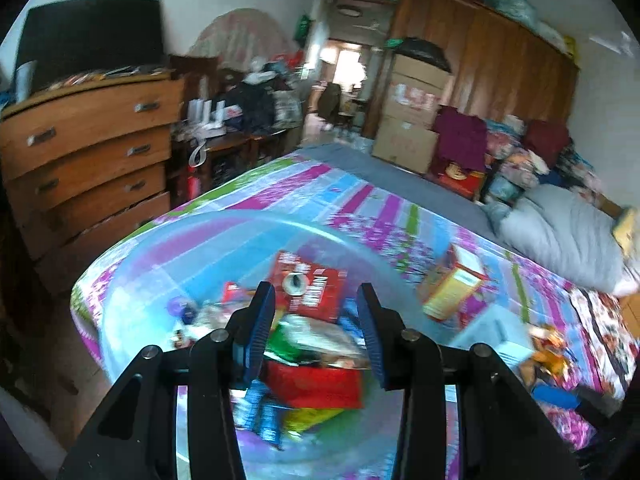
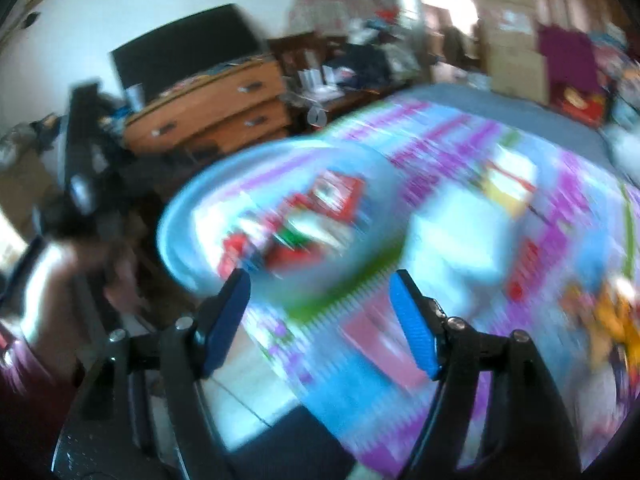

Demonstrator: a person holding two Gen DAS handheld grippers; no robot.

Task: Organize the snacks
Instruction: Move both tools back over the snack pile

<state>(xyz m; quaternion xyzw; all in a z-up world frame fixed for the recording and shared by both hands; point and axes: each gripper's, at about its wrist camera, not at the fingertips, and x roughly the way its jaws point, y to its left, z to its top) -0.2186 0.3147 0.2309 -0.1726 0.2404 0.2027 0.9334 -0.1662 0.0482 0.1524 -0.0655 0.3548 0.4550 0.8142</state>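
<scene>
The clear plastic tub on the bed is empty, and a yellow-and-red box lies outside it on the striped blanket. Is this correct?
Not quite. The clear plastic tub is not empty: the left wrist view shows it holding several snacks, among them a red box and a red packet. The rest is correct: the yellow-and-red box lies outside it on the striped blanket.

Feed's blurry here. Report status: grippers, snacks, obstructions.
Left gripper open, empty, over clear tub of snacks. Right gripper open, empty. Yellow box loose on bed. Nothing blocking.
</scene>
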